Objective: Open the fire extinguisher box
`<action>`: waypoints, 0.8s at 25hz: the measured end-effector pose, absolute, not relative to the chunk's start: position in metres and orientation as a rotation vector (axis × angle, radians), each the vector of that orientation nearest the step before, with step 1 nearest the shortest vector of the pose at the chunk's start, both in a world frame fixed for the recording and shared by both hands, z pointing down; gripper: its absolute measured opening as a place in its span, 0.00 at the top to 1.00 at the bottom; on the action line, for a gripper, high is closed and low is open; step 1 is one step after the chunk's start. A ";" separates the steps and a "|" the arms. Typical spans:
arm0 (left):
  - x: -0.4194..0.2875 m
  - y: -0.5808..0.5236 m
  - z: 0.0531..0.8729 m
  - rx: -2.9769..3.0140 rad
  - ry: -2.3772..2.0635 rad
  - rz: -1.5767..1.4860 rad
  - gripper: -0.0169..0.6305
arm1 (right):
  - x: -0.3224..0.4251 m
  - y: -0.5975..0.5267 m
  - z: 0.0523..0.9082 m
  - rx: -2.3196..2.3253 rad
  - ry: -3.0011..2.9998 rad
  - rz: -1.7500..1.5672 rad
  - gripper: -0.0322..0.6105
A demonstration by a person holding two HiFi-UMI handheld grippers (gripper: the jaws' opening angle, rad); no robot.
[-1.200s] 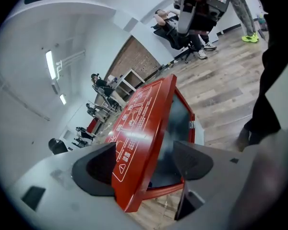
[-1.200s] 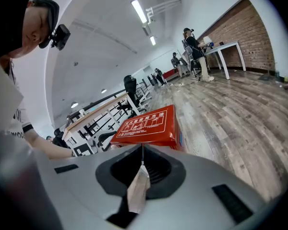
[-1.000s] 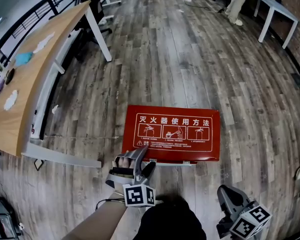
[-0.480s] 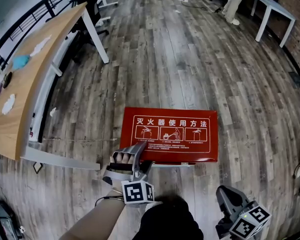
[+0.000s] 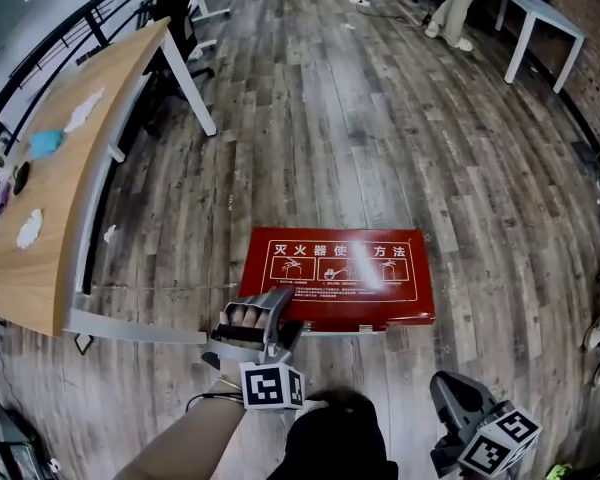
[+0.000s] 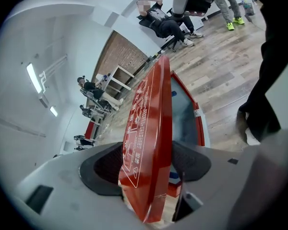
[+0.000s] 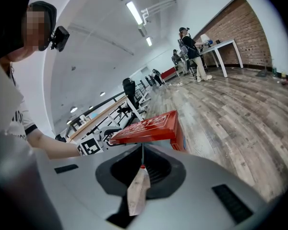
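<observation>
A red fire extinguisher box (image 5: 340, 273) with white instruction print on its lid lies on the wooden floor. My left gripper (image 5: 280, 313) is at the lid's front left corner. In the left gripper view the red lid (image 6: 151, 128) stands edge-on between the jaws of the left gripper (image 6: 146, 164). The jaws are closing and both pads touch the lid. The lid is raised, so the box's inside (image 6: 185, 114) shows behind it. My right gripper (image 5: 455, 398) hangs low at the right, away from the box, jaws shut. From the right gripper (image 7: 142, 164) the box (image 7: 149, 127) shows ahead, lid lifted.
A long wooden table (image 5: 70, 168) on white legs stands to the left, its near leg bar (image 5: 130, 323) close to the box. A white table (image 5: 535, 13) and a person's legs (image 5: 450, 3) are far back right. A beige scrap (image 7: 137, 190) hangs at the right jaws.
The lid's front edge has come up a little with the left gripper on it, and glare now falls on its print. The right gripper has stayed put.
</observation>
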State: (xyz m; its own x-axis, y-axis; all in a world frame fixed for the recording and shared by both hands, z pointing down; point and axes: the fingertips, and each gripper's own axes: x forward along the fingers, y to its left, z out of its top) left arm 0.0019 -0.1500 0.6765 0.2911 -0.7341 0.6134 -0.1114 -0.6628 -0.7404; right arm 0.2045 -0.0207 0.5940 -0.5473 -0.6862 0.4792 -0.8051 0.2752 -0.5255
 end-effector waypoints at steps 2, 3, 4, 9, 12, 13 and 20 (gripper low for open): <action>0.001 -0.158 0.659 -1.999 0.739 -1.395 0.50 | 0.203 -0.029 0.575 1.407 -2.372 1.128 0.93; 0.000 -0.161 0.650 -2.011 0.735 -1.398 0.51 | 0.203 -0.033 0.567 1.408 -2.370 1.125 0.93; 0.000 -0.164 0.643 -2.027 0.732 -1.401 0.53 | 0.202 -0.036 0.558 1.410 -2.370 1.122 0.93; 0.004 -0.183 0.610 -2.116 0.734 -1.400 0.76 | 0.202 -0.053 0.519 1.426 -2.381 1.102 0.93; 0.003 -0.200 0.593 -2.161 0.710 -1.413 0.76 | 0.203 -0.063 0.493 1.454 -2.379 1.084 0.93; 0.003 -0.205 0.588 -2.171 0.698 -1.415 0.76 | 0.204 -0.067 0.485 1.464 -2.378 1.078 0.93; 0.005 -0.238 0.570 -2.287 0.674 -1.395 0.76 | 0.202 -0.079 0.453 1.511 -2.372 1.054 0.93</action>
